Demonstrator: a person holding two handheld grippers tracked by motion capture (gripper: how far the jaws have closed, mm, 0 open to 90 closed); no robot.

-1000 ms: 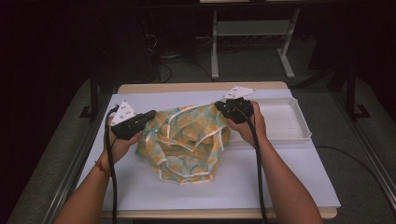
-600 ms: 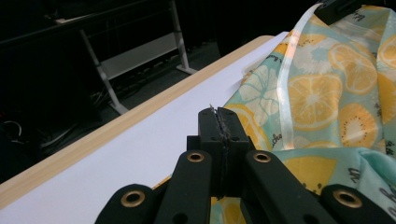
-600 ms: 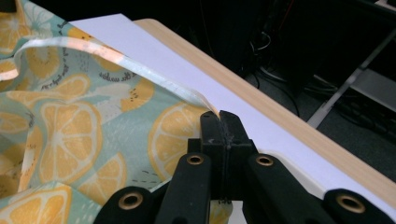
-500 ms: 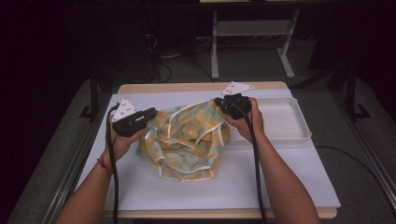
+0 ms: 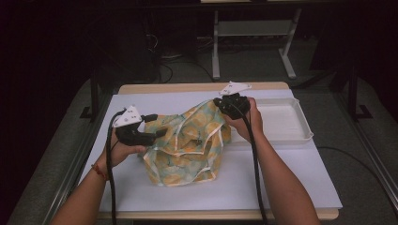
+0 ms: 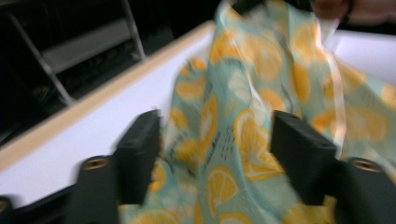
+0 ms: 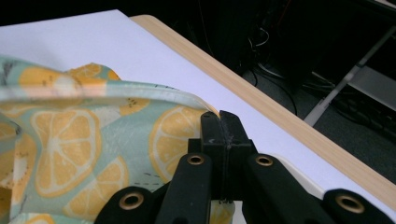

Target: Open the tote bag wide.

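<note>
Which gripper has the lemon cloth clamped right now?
The right gripper: its jaws are shut on the cloth's hem. The left gripper has just been opening, cloth loose between its jaws.

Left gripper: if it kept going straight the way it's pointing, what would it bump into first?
Probably the lemon-print cloth. The left gripper has just been opening, and the cloth already hangs between its fingers, apparently not pinched.

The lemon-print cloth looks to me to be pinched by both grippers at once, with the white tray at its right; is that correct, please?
Not quite: only the right gripper pinches the lemon-print cloth. In the left gripper view, the left gripper stands open, its jaws just opened, cloth loose between them. The white tray is indeed at its right.
</note>
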